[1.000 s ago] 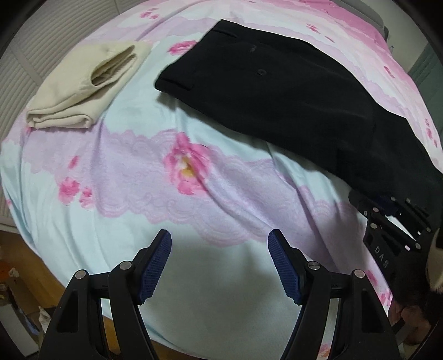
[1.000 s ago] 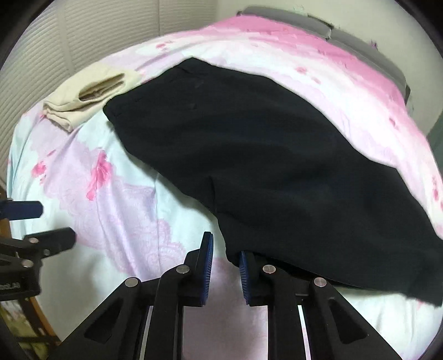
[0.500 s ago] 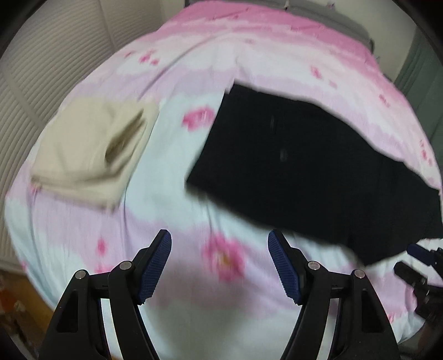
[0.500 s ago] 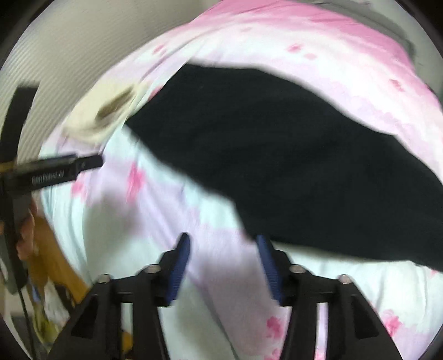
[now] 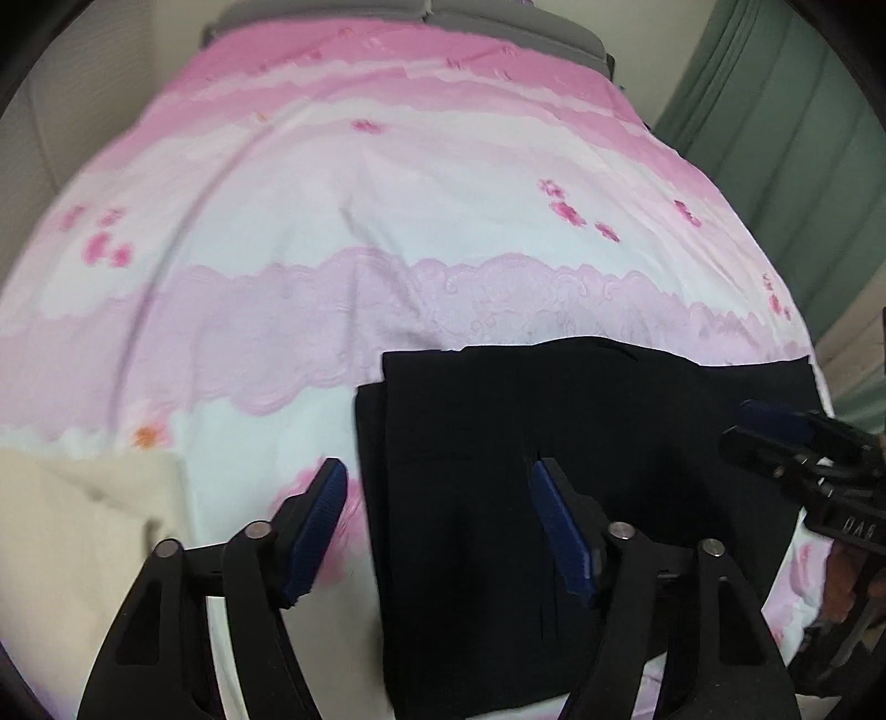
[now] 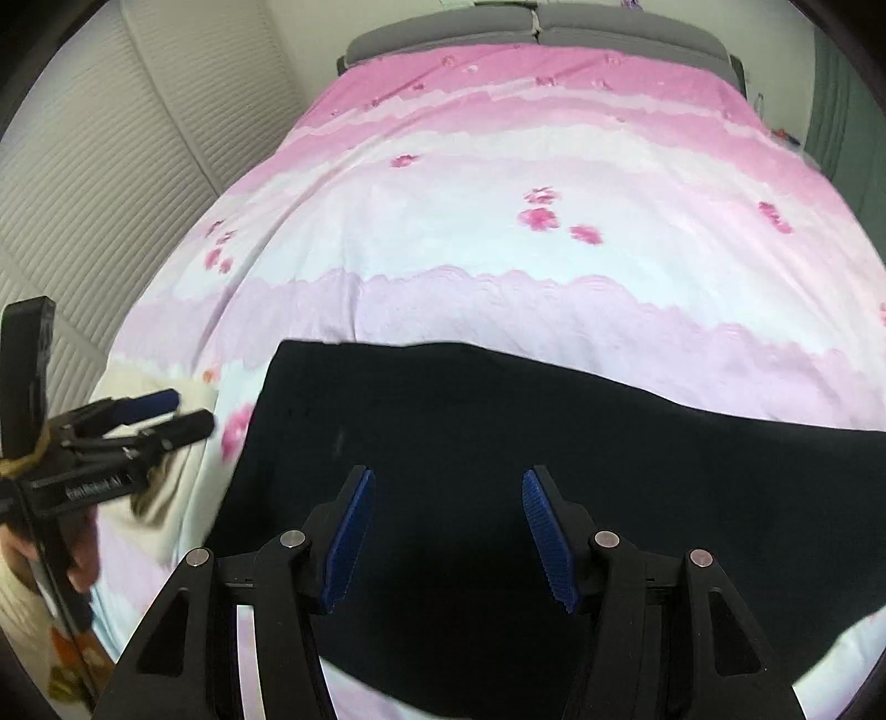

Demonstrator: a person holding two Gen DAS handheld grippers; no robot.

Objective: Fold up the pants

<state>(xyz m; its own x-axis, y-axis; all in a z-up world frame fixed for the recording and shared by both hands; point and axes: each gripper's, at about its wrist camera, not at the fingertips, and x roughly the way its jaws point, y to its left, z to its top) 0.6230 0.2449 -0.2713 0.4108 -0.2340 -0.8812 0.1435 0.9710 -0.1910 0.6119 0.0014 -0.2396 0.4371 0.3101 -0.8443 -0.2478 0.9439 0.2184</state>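
Note:
The black pants (image 5: 554, 443) lie flat on the pink flowered bed cover, at the near edge of the bed; they also fill the lower half of the right wrist view (image 6: 554, 443). My left gripper (image 5: 443, 531) is open and empty, over the pants' left edge. My right gripper (image 6: 448, 537) is open and empty, over the middle of the pants. The right gripper also shows at the right of the left wrist view (image 5: 797, 437), and the left gripper at the left of the right wrist view (image 6: 166, 412).
A folded beige garment (image 5: 72, 531) lies on the bed left of the pants. The bed cover (image 6: 498, 249) stretches far beyond the pants to a grey headboard (image 6: 531, 27). A slatted wall (image 6: 111, 166) is on the left, a green curtain (image 5: 775, 138) on the right.
Both grippers have swung round to face up the bed. The right gripper, shut at the pants' edge a second ago, has opened. The pants now lie across the near edge.

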